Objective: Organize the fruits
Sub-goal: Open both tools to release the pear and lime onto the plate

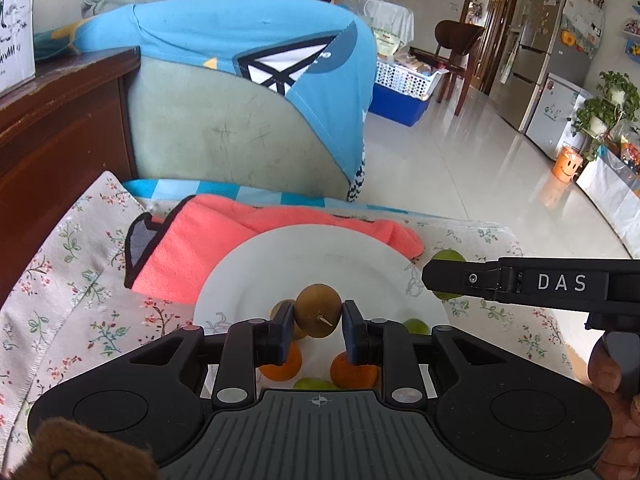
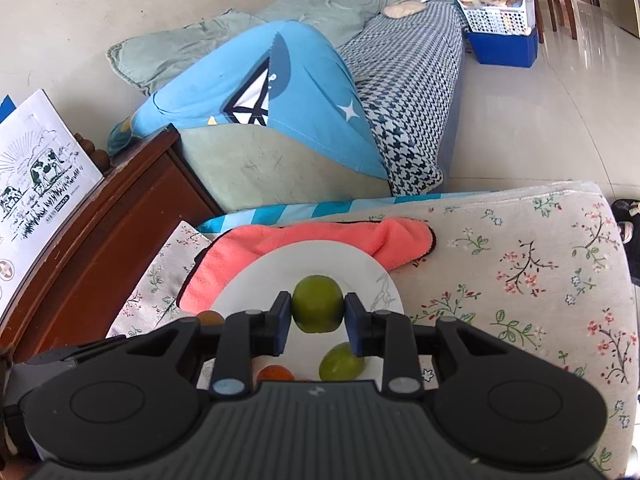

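My left gripper [image 1: 318, 316] is shut on a brown round fruit [image 1: 319, 310] with a short stem, held above the white plate [image 1: 320, 256]. Two orange fruits [image 1: 282, 362], a second brown fruit [image 1: 280, 308] and green fruits [image 1: 416, 326] lie on the plate under it. My right gripper [image 2: 317, 312] is shut on a green fruit [image 2: 317, 304] above the same plate [image 2: 320, 258]. Another green fruit [image 2: 340, 362], an orange one [image 2: 275, 373] and a brown one [image 2: 211, 317] lie below. The right gripper's side shows in the left wrist view [image 1: 532, 282], with a green fruit [image 1: 448, 257] behind it.
The plate rests on a pink cloth [image 1: 224, 236] over a floral tablecloth [image 2: 520, 264]. A dark wooden cabinet [image 1: 60, 128] stands at the left. A sofa with a blue cover [image 1: 248, 40] is behind the table. The tiled floor [image 1: 460, 152] lies to the right.
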Action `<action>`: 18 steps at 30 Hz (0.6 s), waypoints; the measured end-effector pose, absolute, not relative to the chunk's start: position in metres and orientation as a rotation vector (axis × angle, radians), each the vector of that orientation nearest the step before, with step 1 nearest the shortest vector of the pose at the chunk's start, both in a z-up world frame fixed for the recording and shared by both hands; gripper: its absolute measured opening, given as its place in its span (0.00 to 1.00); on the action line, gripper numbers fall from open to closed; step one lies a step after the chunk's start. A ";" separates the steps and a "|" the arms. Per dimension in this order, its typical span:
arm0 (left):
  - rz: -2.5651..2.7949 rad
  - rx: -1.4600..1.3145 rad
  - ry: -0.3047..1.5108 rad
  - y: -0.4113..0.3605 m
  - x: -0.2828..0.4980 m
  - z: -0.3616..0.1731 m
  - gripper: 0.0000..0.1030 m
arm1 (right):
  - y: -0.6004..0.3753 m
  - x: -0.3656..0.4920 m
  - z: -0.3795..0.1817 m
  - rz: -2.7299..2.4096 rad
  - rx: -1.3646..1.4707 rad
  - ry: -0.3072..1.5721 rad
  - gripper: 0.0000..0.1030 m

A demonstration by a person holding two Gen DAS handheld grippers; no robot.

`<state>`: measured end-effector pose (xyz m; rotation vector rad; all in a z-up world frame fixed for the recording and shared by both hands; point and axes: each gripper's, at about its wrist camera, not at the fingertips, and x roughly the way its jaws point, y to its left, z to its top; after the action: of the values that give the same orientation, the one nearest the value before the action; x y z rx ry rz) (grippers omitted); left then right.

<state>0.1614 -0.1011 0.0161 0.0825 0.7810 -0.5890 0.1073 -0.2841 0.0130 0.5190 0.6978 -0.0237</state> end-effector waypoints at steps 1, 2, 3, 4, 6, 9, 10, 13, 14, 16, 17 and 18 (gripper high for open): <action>-0.583 0.089 0.785 -0.103 0.163 0.014 0.22 | -0.284 0.109 0.010 -0.023 0.528 0.706 0.28; -0.579 0.094 0.788 -0.104 0.163 0.012 0.22 | -0.284 0.111 0.007 -0.023 0.532 0.713 0.28; -0.576 0.096 0.792 -0.105 0.164 0.011 0.22 | -0.283 0.113 0.005 -0.023 0.532 0.720 0.28; -0.576 0.091 0.797 -0.105 0.165 0.009 0.22 | -0.283 0.115 0.003 -0.023 0.530 0.725 0.28; -0.582 0.082 0.806 -0.107 0.166 0.007 0.22 | -0.281 0.119 -0.001 -0.021 0.531 0.734 0.28; -0.582 0.076 0.814 -0.109 0.166 0.005 0.23 | -0.281 0.125 -0.007 -0.019 0.557 0.746 0.28; -0.580 0.072 0.817 -0.110 0.166 0.005 0.23 | -0.281 0.126 -0.009 -0.020 0.566 0.750 0.28; -0.578 0.065 0.823 -0.111 0.167 0.003 0.23 | -0.281 0.130 -0.012 -0.023 0.578 0.755 0.28; -0.573 0.064 0.823 -0.112 0.167 0.003 0.24 | -0.281 0.131 -0.013 -0.022 0.581 0.754 0.29; -0.567 0.056 0.819 -0.112 0.168 0.003 0.24 | -0.281 0.131 -0.012 -0.026 0.589 0.747 0.31; -0.564 0.047 0.817 -0.111 0.168 0.005 0.26 | -0.281 0.130 -0.011 -0.026 0.595 0.742 0.32; -0.556 0.038 0.815 -0.110 0.168 0.006 0.28 | -0.282 0.130 -0.010 -0.024 0.600 0.740 0.32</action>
<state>0.1683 -0.1101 0.0062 0.0383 0.8147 -0.5557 0.1302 -0.2824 -0.0105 0.5995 0.7398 -0.0245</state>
